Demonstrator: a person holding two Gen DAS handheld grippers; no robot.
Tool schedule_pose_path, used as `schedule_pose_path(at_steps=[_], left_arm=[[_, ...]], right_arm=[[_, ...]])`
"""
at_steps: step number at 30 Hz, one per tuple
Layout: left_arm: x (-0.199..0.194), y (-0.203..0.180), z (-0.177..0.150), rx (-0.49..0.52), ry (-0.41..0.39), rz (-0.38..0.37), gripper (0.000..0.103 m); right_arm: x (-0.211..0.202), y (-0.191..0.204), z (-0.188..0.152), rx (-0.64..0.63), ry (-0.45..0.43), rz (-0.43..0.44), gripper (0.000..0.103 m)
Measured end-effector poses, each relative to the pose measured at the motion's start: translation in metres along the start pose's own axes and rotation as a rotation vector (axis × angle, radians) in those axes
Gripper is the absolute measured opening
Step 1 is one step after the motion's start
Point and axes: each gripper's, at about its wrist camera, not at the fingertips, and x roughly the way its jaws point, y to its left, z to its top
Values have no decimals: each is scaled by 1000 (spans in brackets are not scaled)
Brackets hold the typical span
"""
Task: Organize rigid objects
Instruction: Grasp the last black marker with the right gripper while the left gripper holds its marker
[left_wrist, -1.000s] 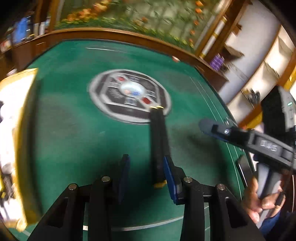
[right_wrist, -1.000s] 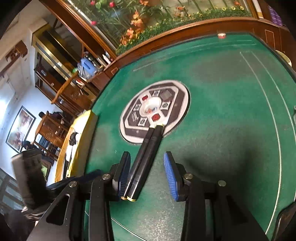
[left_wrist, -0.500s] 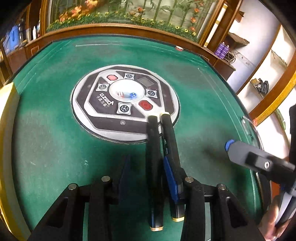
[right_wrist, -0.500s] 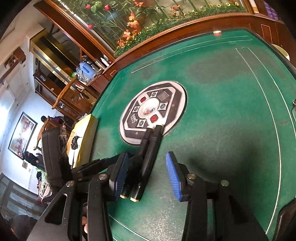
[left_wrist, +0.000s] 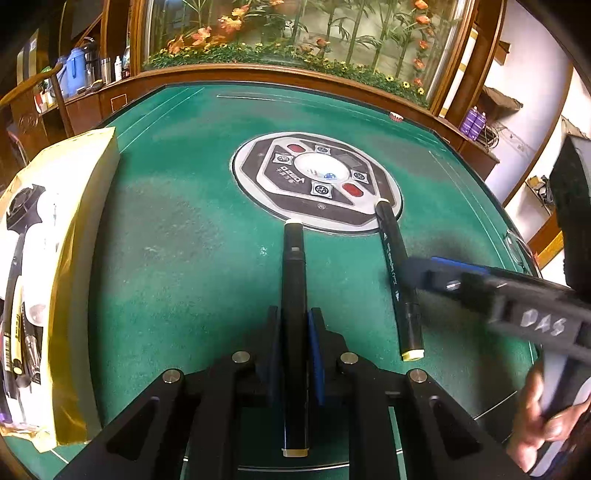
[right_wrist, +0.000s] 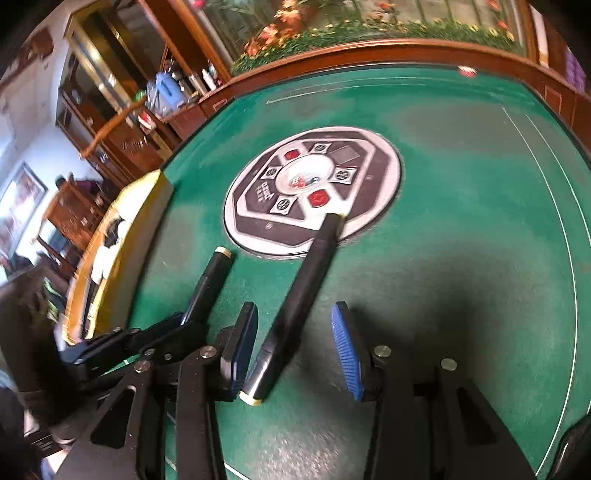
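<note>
On a green felt table (left_wrist: 177, 236), two black markers with pale yellow end caps lie nearest the cameras. The left gripper (left_wrist: 293, 343) is closing its jaws, pads pressed on one marker (left_wrist: 293, 280). The right gripper (right_wrist: 291, 350) straddles the second marker (right_wrist: 295, 306), jaws apart, touching nothing. Beyond sit a round control panel (left_wrist: 317, 181) and, leftward, one yellow box (left_wrist: 70, 236).
</note>
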Motion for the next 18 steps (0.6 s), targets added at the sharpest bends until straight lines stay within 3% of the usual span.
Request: schedule_pose_path(at_steps=[3,7,13,18], left_arm=[[0,-6,-2,25,-12,32,14],[-1,-10,-5,48,-24,55,14],[-1,-12,-7,57,-44,78,14],[-3,-9,-7,33,-48,70,14]], right_arm=[[14,13,1,-73,18,-107,40],[16,13,-1,-129,7,-147,21],[5,-16,-1,-59,0,-95,14],[-6,-3,-4,-68,-26,11,14]])
